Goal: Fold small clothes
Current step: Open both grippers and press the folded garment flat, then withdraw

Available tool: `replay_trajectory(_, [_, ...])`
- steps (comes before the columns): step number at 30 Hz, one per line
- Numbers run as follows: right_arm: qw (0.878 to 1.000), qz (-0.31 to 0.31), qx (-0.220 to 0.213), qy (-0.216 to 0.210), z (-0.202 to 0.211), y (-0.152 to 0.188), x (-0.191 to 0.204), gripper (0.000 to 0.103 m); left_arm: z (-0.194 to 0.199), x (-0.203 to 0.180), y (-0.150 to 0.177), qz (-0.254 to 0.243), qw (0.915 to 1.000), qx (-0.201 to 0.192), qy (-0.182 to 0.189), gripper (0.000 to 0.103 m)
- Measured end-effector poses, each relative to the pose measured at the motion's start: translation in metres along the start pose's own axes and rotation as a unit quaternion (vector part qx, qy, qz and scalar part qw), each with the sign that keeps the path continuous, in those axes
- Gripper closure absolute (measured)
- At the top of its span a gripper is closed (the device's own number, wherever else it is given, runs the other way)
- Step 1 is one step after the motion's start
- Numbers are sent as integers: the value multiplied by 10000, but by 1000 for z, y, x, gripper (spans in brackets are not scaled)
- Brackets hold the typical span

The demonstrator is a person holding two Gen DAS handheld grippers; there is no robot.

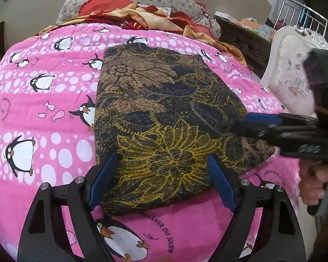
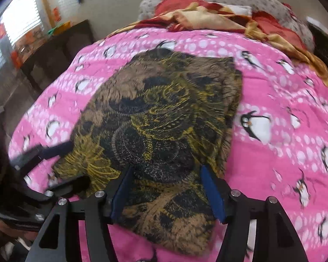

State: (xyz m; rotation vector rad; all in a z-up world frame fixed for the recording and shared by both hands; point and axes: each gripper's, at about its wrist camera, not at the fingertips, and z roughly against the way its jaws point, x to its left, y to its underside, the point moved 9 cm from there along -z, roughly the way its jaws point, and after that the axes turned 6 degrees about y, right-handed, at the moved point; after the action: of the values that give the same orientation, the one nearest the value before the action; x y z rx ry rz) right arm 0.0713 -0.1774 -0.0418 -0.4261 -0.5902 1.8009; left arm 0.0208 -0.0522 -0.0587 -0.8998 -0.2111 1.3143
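Left wrist view takes in the pink penguin quilt (image 1: 43,113) spread over the bed, my landmark for everything else. Heaped at the quilt's far end lies a red and gold blanket (image 1: 142,17); beyond its right edge stands a white padded chair (image 1: 290,74). Flat on the quilt's middle rests the brown floral garment (image 1: 164,113), seemingly already folded over once and laid out to be squared. The left gripper (image 1: 161,181) hovers at the garment's near edge, jaws wide and empty, probably ready to pinch it. The right gripper (image 2: 167,194) stands partly open above the cloth, gripping nothing. Printed on the quilt near me: "LEVER DU JOUR" (image 1: 155,224).
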Motion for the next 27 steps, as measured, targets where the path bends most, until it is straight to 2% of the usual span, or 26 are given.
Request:
replay_trajectory(2, [9999, 23, -138, 87, 12, 5, 1, 42, 1, 0, 0, 25, 10000, -21, 28, 19])
replay_trajectory(3, [9998, 116, -30, 184, 9, 13, 2, 41, 1, 0, 0, 10, 10000, -15, 12, 19])
replay_trajectory(5, [9964, 359, 424, 644, -13, 34, -2, 40, 1, 0, 0, -25, 10000, 11, -33, 19])
replay_trajectory(6, [9955, 320, 469, 765, -19, 41, -6, 31, 1, -1, -1, -23, 10000, 25, -41, 19])
replay_trajectory(8, [9975, -149, 318, 614, -11, 40, -16, 28, 2, -1, -2, 25, 10000, 64, -36, 19])
replay_trajectory(10, [9951, -579, 142, 785, 7, 41, -34, 28, 8, 0, -3, 212, 9997, 125, -46, 19])
replay_trajectory(12, [9934, -741, 24, 875, 21, 44, -42, 28, 17, -1, -4, 528, 9985, 144, -67, 19])
replay_trajectory(14, [9919, -880, -19, 912, 38, 52, -47, 28, 27, -6, -1, 734, 9964, 300, -308, 19])
replay_trajectory(18, [9913, -1005, -26, 853, 68, 73, -45, 28, 43, -18, 11, 651, 9902, 644, -1051, 19])
replay_trajectory(19, [9912, -1012, -35, 848, 75, 77, -43, 28, 45, -20, 15, 667, 9885, 731, -1141, 19])
replay_trajectory(27, [9911, -967, -205, 886, 114, 86, -33, 28, 56, -44, 20, 393, 9872, 815, -1310, 19])
